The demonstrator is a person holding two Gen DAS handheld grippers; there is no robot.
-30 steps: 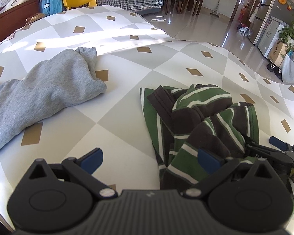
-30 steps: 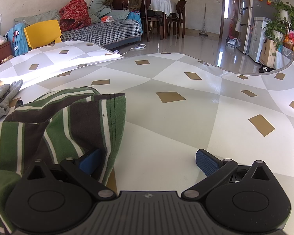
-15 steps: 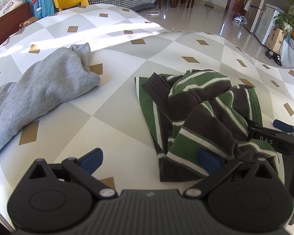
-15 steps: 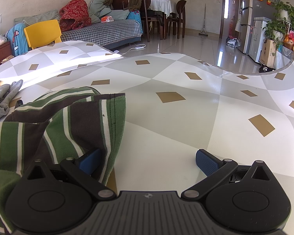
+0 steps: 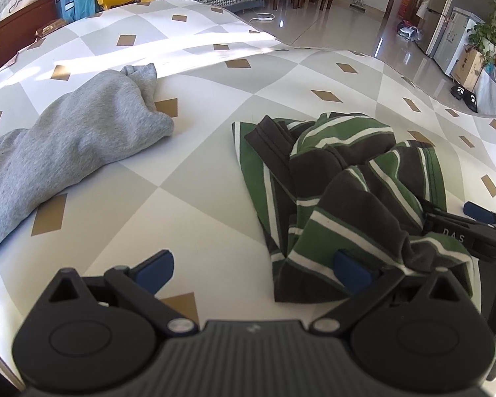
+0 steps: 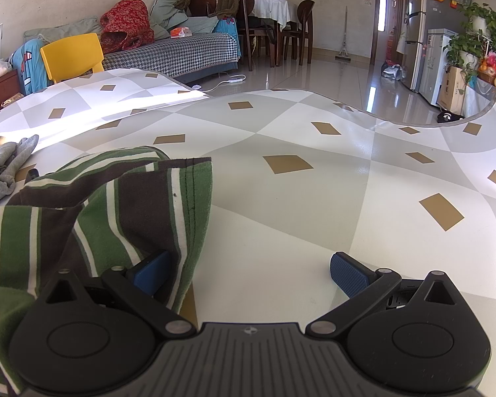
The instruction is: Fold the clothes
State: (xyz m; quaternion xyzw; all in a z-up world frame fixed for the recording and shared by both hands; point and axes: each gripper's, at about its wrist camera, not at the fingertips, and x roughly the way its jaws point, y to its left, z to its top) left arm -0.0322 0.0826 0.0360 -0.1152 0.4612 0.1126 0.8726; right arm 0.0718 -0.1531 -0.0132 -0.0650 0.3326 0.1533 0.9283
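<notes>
A crumpled green, brown and white striped garment (image 5: 340, 185) lies on the patterned table; in the right wrist view (image 6: 92, 211) it fills the lower left. My left gripper (image 5: 253, 269) is open and empty, just above the table, with its right finger at the garment's near edge. My right gripper (image 6: 249, 273) is open, low over the table at the garment's right edge; cloth drapes over its left finger (image 6: 150, 273). The right gripper also shows in the left wrist view (image 5: 469, 228), partly under the cloth.
A grey sweatshirt (image 5: 66, 145) lies on the table's left part. The table (image 6: 314, 198) has a curved far edge. Beyond it are a yellow chair (image 6: 72, 56), a sofa, dining chairs and a tiled floor.
My left gripper has risen and drawn back a little, so the striped garment sits further ahead of it. The right gripper and the garment have stayed still.
</notes>
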